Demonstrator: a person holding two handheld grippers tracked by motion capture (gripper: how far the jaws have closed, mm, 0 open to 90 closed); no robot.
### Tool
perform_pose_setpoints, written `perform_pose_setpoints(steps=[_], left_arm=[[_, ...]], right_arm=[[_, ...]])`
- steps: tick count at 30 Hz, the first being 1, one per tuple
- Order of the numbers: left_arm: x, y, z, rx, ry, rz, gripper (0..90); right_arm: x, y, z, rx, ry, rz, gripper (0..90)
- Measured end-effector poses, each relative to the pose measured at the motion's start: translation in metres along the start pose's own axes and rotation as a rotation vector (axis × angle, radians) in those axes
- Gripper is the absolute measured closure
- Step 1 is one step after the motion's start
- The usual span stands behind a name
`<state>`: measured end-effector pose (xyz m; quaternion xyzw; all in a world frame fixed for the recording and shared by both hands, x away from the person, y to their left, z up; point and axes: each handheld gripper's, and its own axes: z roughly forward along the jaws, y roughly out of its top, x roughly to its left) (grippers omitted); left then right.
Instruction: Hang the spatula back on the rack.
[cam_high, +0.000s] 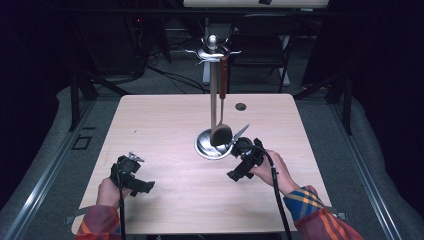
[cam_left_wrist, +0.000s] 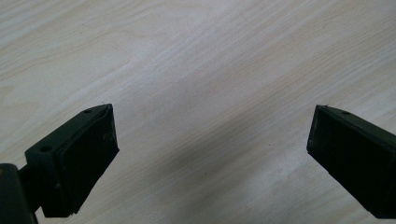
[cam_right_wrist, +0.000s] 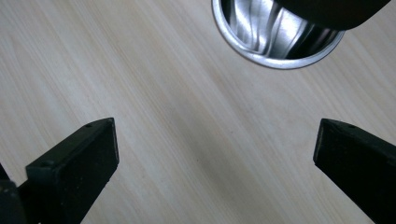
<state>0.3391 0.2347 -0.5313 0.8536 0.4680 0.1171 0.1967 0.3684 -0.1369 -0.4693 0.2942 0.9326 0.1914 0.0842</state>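
**Right gripper empty beside the rack, spatula hung**

The right gripper (cam_high: 239, 150) is seen low over the table (cam_high: 165, 125), just beside the rack's base (cam_high: 206, 146), with its jaws spread wide and nothing between them; in the right gripper view only bare wood lies between the black pads (cam_right_wrist: 88, 158). The left gripper (cam_high: 131, 170) is held near the table's front left, well apart from the rack, its jaws likewise spread over bare wood.

The spatula (cam_high: 221, 131) is found hanging from a hook at the top of the utensil rack (cam_high: 213, 52), its reddish-brown handle upright beside the pole and its dark blade just above the base. The hanging is therefore judged done; what is left appears to be little more than clearing the hand away.

The rack is polished metal: a round dished base with mirror reflections, a slim pole, curled hooks under a ball finial. The table is pale matt wood grain, the jaw pads dull black and blocky
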Motion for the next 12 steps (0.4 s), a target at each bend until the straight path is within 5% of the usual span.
perform_pose_setpoints(steps=[12], left_arm=[[-0.001,0.001,0.001,0.002,-0.003,0.004,1.5]], right_arm=[[0.001,-0.04,0.02,-0.006,-0.018,0.022,0.0]])
